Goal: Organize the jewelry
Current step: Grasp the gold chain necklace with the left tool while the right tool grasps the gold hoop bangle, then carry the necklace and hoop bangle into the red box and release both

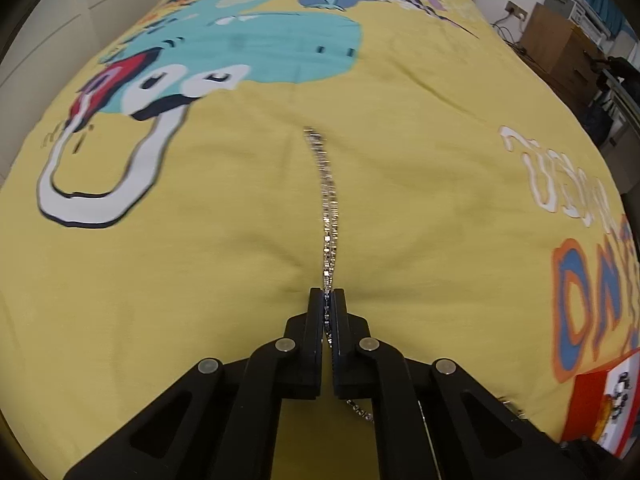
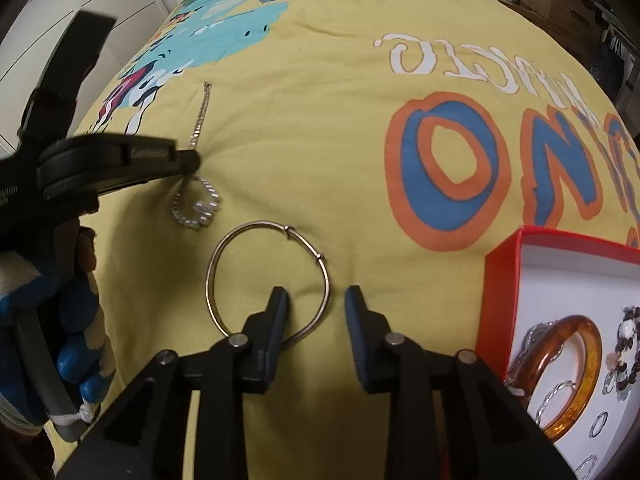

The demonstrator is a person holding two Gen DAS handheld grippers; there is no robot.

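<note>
light: even, soft indoor | shadows: faint under claws | blur: slight motion smear | edges: strong fisheye curve, dark corners

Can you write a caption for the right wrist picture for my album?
Right tool open around a bangle on the yellow bedspread, red box beside it.

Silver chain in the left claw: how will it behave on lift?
The silver chain probably goes limp: small links lie in a loose curve across the yellow bedspread, so both ends should dangle from the left claw. The coiled end may unwind or tangle. It looks light; the thin links, gripped only at the pads, could slip.
</note>
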